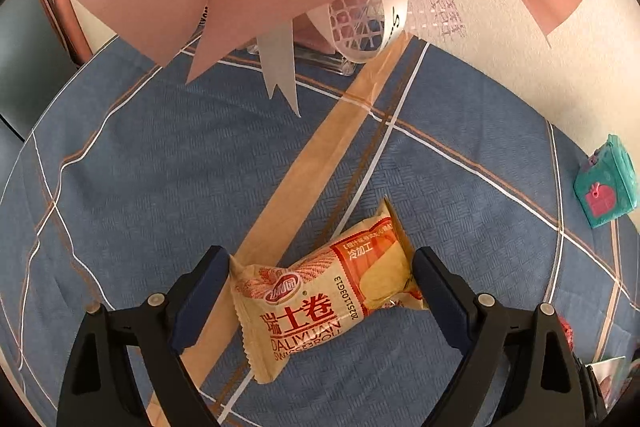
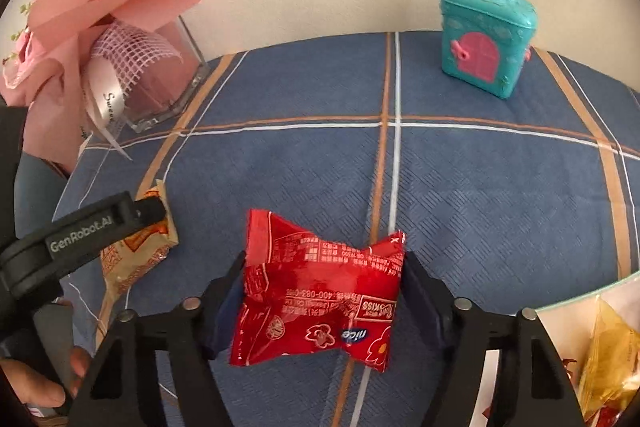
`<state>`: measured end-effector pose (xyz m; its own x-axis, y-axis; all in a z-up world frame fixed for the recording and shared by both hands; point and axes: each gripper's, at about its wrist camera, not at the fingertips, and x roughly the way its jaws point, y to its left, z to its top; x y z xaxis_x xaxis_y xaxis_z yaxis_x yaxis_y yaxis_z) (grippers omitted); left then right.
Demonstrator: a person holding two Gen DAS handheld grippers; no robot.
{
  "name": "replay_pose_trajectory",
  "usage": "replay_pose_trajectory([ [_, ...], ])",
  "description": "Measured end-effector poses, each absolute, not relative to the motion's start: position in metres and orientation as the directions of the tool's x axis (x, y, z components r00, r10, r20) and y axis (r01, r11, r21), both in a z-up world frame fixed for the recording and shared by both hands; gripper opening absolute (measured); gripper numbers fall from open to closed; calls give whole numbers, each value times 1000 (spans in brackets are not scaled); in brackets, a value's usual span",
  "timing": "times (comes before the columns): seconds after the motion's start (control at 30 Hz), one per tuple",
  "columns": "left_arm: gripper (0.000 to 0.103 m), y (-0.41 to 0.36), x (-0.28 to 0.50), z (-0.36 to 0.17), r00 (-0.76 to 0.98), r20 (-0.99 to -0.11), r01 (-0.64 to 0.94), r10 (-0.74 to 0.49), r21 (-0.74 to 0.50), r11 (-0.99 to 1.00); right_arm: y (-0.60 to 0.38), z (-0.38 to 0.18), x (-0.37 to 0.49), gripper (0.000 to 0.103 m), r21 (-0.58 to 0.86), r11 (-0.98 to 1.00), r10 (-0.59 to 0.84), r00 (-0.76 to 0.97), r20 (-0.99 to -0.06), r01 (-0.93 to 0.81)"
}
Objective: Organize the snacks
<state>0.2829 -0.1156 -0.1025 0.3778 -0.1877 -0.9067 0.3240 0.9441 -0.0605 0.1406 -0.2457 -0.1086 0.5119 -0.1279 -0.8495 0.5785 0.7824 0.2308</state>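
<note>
In the left wrist view, my left gripper (image 1: 320, 279) is shut on a tan and red swiss roll packet (image 1: 320, 291), its pads pressing both ends of the packet just above the blue checked tablecloth (image 1: 160, 167). In the right wrist view, my right gripper (image 2: 324, 275) is shut on a red cookie packet (image 2: 320, 291), held just above the cloth. The left gripper and the swiss roll packet (image 2: 136, 251) also show at the left of the right wrist view.
A pink paper bouquet (image 2: 92, 27) in a clear vase (image 2: 176, 99) stands at the back left and overhangs the left wrist view. A teal toy box with a pink door (image 2: 484, 35) stands at the back right. A white tray (image 2: 560, 307) with yellow packets sits at the lower right.
</note>
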Motion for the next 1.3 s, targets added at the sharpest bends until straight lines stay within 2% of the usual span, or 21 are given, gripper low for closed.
replay_pose_trajectory([
  [0.13,90,-118,283,-107,379,-906,329,-191,-61,942,-248,-106,136,70,253,772,-114,519,-847,583],
  [0.2,85,-117,279,-109,376,-904,330,-203,-74,941,-248,-104,134,69,255,771,-116,521,-846,584],
  [0.27,76,-120,273,-110,381,-901,341,-207,-71,937,-248,-103,133,69,257,771,-114,523,-845,583],
  [0.37,71,-122,266,-111,380,-899,349,-217,-78,934,-247,-99,131,69,259,772,-114,527,-842,581],
  [0.77,69,-105,220,-97,332,-901,288,-279,-185,940,-236,-64,103,68,261,770,-124,538,-834,582],
  [1.3,69,-93,129,-13,384,-853,348,-354,-221,911,-223,4,17,68,263,742,-167,550,-818,617],
])
